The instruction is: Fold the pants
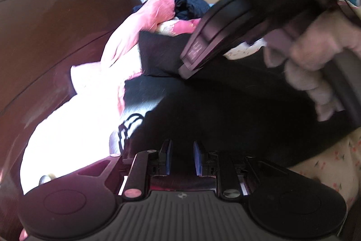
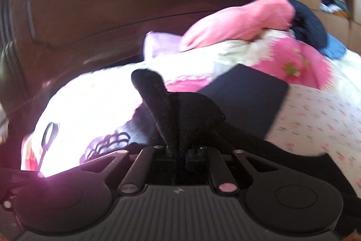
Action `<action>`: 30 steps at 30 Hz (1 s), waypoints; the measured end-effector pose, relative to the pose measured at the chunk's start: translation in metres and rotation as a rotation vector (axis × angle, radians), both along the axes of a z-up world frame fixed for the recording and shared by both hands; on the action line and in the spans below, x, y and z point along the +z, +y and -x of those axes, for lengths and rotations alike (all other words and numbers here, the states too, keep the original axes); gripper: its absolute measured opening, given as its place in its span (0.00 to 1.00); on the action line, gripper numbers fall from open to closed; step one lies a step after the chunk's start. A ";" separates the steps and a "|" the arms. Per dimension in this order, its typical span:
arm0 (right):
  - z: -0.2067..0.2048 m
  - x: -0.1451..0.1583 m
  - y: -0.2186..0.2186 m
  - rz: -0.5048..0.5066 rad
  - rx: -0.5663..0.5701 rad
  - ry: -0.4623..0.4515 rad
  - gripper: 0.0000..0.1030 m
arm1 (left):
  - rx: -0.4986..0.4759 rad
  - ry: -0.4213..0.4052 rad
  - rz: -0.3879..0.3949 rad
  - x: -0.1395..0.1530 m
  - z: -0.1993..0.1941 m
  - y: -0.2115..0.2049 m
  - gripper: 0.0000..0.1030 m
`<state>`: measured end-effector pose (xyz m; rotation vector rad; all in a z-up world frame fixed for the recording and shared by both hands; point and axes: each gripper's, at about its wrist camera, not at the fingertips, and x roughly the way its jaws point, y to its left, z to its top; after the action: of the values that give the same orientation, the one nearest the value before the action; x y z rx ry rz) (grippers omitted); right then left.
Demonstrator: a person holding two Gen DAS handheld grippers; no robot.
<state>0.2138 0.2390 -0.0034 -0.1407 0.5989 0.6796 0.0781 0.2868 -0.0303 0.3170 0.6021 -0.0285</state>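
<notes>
A: Where does the left wrist view look from?
B: Low, close over the black fabric pants [image 1: 225,110], tilted, facing the dark brown wooden headboard [image 1: 56,37].
A: And the right wrist view?
B: Equally close, level, facing that headboard [image 2: 135,3]. Both share the crumpled pink blanket [image 1: 144,24] [image 2: 239,22].

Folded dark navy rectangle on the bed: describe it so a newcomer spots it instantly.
Start at the dark brown wooden headboard, then drop to the heap of pink and cream bedding in front of it. The folded dark navy fabric rectangle lies flat at the heap's near edge, on the white floral bedsheet. Unlike the crumpled pile and the black pants bunched in the right gripper, it is flat and straight-edged.
</notes>
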 end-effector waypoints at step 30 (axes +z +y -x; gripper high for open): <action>0.042 -0.024 0.051 0.178 0.208 -0.092 0.08 | 0.023 0.020 -0.007 -0.002 0.022 0.025 0.36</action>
<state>0.1718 0.2902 -0.0272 -0.4020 0.5605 0.8165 0.0558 0.3123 -0.0326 0.3172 0.6254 -0.0073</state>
